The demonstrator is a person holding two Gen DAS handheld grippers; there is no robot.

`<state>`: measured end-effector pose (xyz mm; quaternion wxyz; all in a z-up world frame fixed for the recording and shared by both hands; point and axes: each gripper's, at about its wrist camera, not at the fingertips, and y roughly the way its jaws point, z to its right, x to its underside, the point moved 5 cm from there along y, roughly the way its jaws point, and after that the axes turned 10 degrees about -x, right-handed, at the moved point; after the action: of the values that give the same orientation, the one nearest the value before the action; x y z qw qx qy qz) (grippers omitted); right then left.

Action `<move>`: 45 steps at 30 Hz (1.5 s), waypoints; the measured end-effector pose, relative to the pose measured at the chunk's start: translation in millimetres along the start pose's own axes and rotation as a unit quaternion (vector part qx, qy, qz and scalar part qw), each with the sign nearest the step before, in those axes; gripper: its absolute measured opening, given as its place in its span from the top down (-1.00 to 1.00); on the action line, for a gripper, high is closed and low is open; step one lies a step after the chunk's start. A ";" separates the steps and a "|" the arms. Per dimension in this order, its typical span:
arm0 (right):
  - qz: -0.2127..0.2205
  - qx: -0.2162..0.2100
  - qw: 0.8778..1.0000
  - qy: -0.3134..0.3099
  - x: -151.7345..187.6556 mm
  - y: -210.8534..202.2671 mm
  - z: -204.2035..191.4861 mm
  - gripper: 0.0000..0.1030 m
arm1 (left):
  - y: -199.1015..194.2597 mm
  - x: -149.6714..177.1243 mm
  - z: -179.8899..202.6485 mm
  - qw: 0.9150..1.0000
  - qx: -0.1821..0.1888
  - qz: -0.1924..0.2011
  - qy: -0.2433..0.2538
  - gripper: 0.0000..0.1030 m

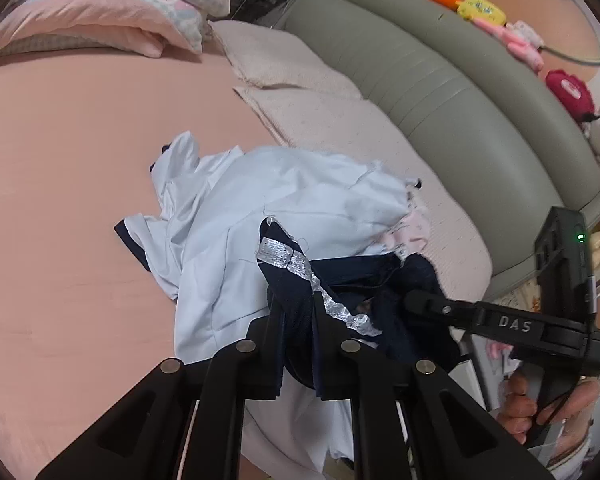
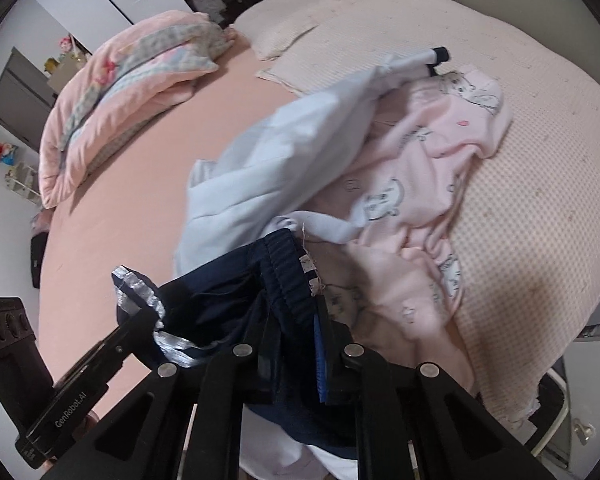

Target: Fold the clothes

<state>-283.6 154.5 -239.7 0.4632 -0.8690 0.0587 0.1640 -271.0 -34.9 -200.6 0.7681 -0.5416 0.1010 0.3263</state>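
Note:
A navy garment with a silver reflective stripe and an elastic waistband is held up between both grippers, above the bed. My left gripper is shut on its striped edge. My right gripper is shut on the waistband. Each gripper also shows in the other's view: the right gripper from the right, the left gripper at the lower left. Under the navy garment lies a crumpled pale blue shirt. A pink printed garment lies beside the shirt.
The pile sits on a pink bed sheet beside beige pillows. A folded pink quilt lies at the far end. A grey headboard carries several toys. A hand grips the right handle.

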 end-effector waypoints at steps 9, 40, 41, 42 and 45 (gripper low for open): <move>-0.003 -0.059 0.998 -0.009 -1.2 -7.6 -37.3 0.78 | -29.9 -8.9 -11.7 0.999 0.006 0.027 -0.018 0.85; -0.009 -0.118 0.988 -0.099 25.1 -29.2 -171.0 0.78 | -114.6 3.3 -30.8 0.998 -0.024 0.041 0.037 -0.48; -0.008 -0.120 0.988 -0.099 24.1 -30.7 -173.0 0.78 | -113.5 3.9 -27.5 0.998 -0.021 0.040 0.035 -0.49; -0.007 -0.122 0.988 -0.099 22.8 -32.3 -174.7 0.78 | -112.3 4.5 -24.3 0.999 -0.017 0.040 0.033 -0.49; 0.000 -0.126 0.987 -0.104 17.6 -37.6 -179.4 0.77 | -107.7 3.7 -13.8 0.999 -0.003 0.035 0.024 -0.49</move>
<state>-216.1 28.7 -123.4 0.3532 -0.8989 -0.0112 0.2592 -199.6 -67.5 -125.4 0.7520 -0.5474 0.1376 0.3405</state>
